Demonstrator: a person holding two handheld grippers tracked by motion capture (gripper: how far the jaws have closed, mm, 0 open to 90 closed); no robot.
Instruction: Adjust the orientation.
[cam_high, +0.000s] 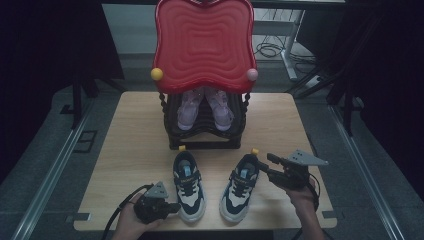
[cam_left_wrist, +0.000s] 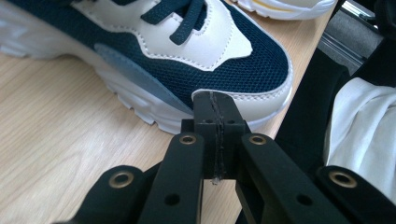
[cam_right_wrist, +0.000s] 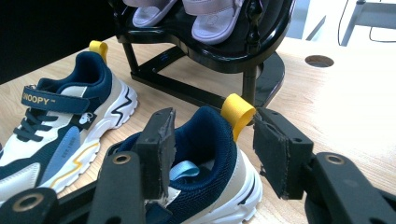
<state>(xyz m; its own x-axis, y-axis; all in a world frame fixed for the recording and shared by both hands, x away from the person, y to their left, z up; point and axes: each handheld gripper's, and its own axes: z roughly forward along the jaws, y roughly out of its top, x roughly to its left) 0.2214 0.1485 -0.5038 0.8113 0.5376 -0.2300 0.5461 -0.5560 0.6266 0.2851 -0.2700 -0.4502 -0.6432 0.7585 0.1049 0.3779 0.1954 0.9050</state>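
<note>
Navy mesh with white leather panels makes up the two child's sneakers lying side by side on the pale wooden table (cam_high: 130, 150), at the 6 o'clock side of the black shoe rack (cam_high: 205, 135). The left navy-and-white sneaker (cam_high: 188, 186) is laid with its long axis running from 12 to 6 o'clock, its yellow heel tab toward the rack and its toe toward the person. The right navy-and-white sneaker (cam_high: 241, 187) is angled slightly, heel at about 1 o'clock and toe at about 7 o'clock.

The right gripper (cam_high: 263, 167) is held at the heel of the right sneaker, its jaws spread wide on either side of the heel collar, with one pad seen just beside the yellow tab (cam_right_wrist: 237, 113). The left gripper (cam_left_wrist: 215, 119) is pressed fully closed on nothing, its tip set against the white toe rim of the left sneaker. A pair of lilac sandals (cam_high: 205, 107) is kept on the rack beneath a red wavy plastic top (cam_high: 204, 45).
</note>
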